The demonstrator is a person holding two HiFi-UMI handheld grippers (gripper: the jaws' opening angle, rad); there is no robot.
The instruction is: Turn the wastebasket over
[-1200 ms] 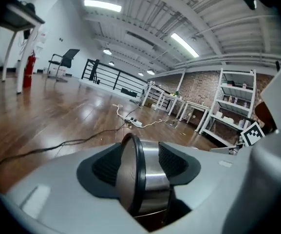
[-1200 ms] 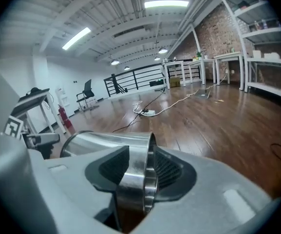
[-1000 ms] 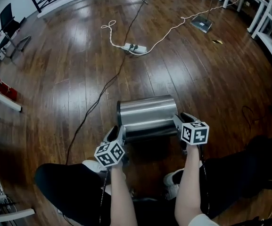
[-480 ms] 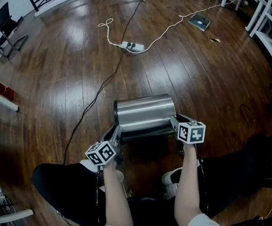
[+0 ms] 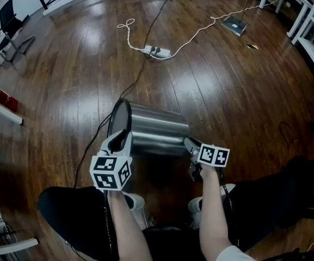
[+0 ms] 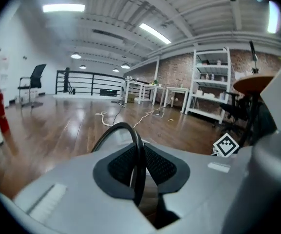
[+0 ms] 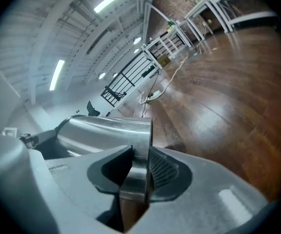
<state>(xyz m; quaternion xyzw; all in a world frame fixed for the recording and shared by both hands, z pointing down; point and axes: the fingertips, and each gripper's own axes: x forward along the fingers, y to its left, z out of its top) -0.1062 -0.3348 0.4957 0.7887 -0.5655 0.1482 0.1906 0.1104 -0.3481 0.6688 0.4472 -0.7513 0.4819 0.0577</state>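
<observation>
The steel wastebasket (image 5: 158, 128) hangs tilted over the wooden floor, its black-rimmed end (image 5: 116, 125) up at the left. My left gripper (image 5: 122, 139) has that black rim (image 6: 132, 136) between its pads (image 6: 159, 165), and its jaws are closing on it. My right gripper (image 5: 190, 147) holds the opposite end low at the right. In the right gripper view the steel wall (image 7: 108, 129) is pinched between the pads (image 7: 162, 168). The inside of the basket is hidden.
A white power strip (image 5: 157, 51) with a white cable lies farther out, and a black cable (image 5: 99, 130) runs across the floor under the basket's left side. An office chair (image 5: 8, 22) stands far left, white shelf legs (image 5: 308, 41) at right. The person's shoes (image 5: 133, 202) sit just below.
The basket has swung from lying level across both grippers to tilted. My left gripper rose with the rimmed end; my right gripper sank and moved left with the other end.
</observation>
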